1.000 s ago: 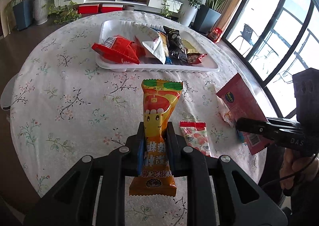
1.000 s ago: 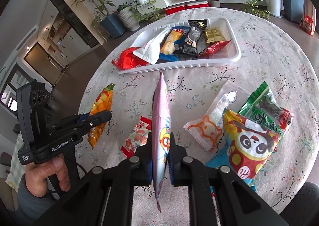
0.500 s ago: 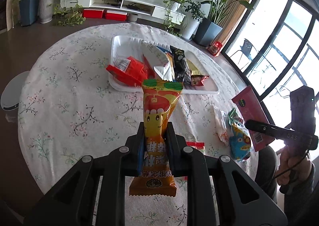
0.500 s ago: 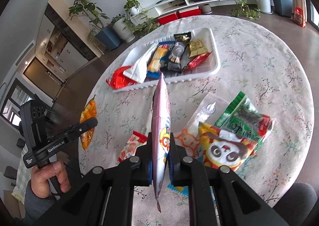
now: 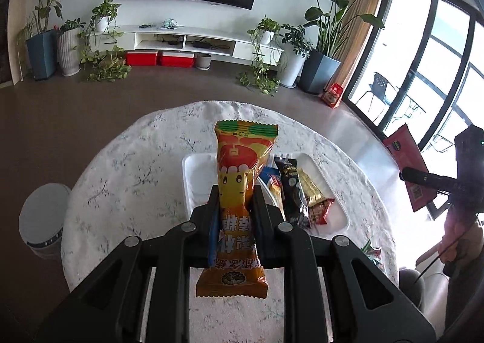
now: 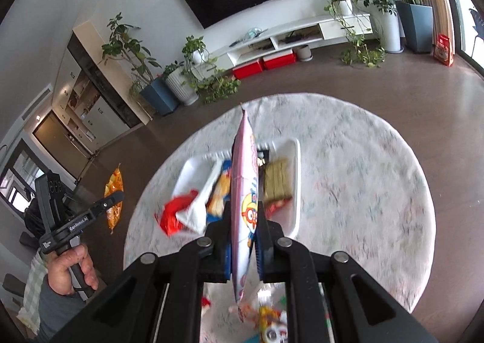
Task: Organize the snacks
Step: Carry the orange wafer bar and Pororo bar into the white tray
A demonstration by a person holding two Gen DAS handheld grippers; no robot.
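While the left gripper (image 5: 234,204) clamps the orange packet (image 5: 242,192) and the right gripper (image 6: 244,223) clamps the pink packet (image 6: 243,192) above the white tray (image 5: 193,179), simultaneous release risks packets colliding and landing outside its near edge.

The glossy orange plastic-film snack packet (image 5: 242,179) catches the light, as does the shiny pink foil-like snack bag (image 6: 243,192). The white tray (image 5: 193,179) looks like smooth matt plastic. A floral cloth tablecloth (image 5: 136,167) appears soft and matt.
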